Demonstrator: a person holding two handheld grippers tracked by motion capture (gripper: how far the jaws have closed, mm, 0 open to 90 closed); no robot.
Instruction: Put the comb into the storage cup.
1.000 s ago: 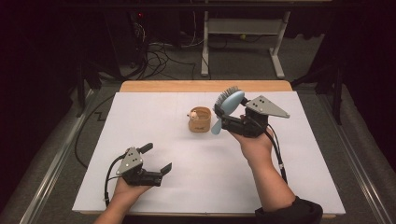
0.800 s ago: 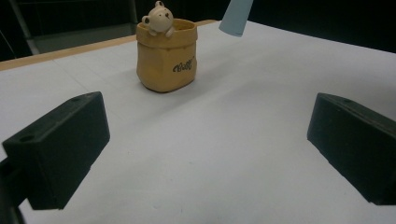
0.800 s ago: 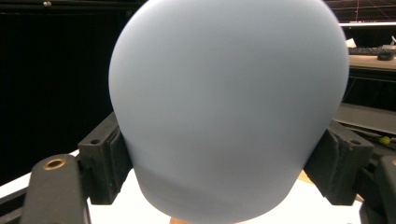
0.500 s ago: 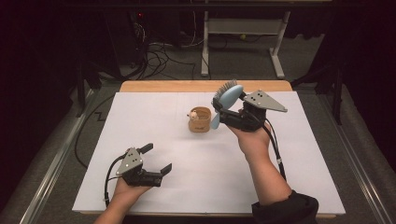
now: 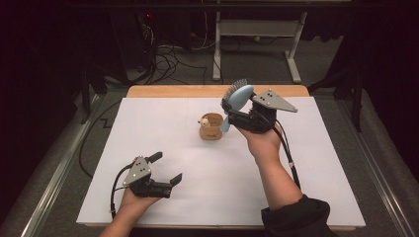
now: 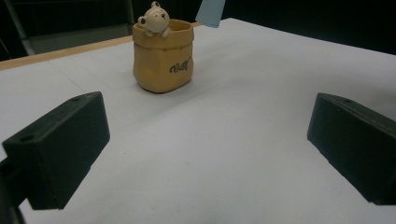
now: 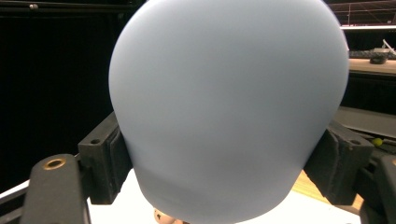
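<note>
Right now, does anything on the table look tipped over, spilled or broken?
Nothing stands out. The small yellow pot stands upright on the white table, with its bear figure on the rim. The right tool holds the blue brush above it.

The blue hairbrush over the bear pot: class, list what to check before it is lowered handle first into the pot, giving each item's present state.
1. Right gripper is shut on the blue hairbrush: ok.
2. Handle tip points down, beside the yellow pot: ok.
3. Handle tip is centred over the pot's mouth: cannot tell.
4. Pot stands upright on the white table cover: ok.
5. Left gripper is open and apart from the pot: ok.
6. Bear figure on the pot's rim leaves room for the handle: cannot tell.
</note>
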